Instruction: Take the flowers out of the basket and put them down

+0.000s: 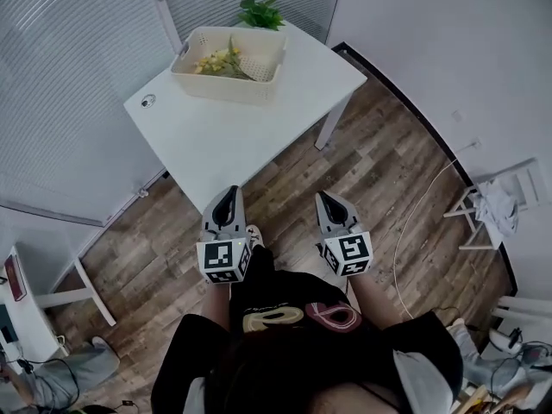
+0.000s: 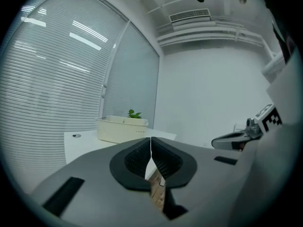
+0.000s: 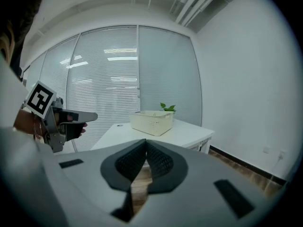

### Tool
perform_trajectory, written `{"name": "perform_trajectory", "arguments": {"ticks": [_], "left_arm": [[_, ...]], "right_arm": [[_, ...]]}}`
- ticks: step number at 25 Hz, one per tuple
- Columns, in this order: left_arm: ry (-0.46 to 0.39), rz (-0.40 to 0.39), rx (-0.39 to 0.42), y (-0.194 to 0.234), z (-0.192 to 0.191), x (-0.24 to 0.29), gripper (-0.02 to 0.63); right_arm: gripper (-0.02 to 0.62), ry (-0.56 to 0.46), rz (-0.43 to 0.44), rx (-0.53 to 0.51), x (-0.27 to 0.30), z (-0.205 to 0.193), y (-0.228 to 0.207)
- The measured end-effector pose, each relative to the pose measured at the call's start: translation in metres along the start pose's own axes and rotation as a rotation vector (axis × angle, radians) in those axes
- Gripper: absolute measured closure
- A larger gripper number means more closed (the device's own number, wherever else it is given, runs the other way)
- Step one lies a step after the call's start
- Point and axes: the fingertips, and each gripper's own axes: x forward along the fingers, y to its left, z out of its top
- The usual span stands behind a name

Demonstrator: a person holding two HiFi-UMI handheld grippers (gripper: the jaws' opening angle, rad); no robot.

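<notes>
A cream perforated basket stands at the far end of a white table, with yellow flowers lying inside it. Both grippers hover over the wooden floor, short of the table's near corner. My left gripper is shut with nothing between its tips, and so is my right gripper. The left gripper view shows the basket ahead beyond the closed jaws. In the right gripper view the basket sits on the table past the closed jaws.
A green plant stands behind the basket. A round cable port marks the table's left corner. Blinds cover the glass wall at left. A white chair and a cable lie on the floor at right; another table leg stands at left.
</notes>
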Motion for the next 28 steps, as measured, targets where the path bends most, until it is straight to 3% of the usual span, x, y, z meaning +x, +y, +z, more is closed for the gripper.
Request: {"name": "perform_trajectory", "arguments": {"ticks": [7,15,28], "left_arm": [[0.001,-0.039,0.011,0.051,0.02,0.064,0.588],[0.01,-0.056,0.006,0.096,0.026,0.102,0.588],[0.017,0.012,-0.025,0.138,0.035,0.118,0.588]], "right_arm": [[0.584,-0.006,-0.041,0.023,0.073,0.025,-0.007],[0.584,0.008,-0.049,0.029,0.133,0.037,0.001],[0.574,0.015,-0.046,0.063,0.181,0.075,-0.017]]}}
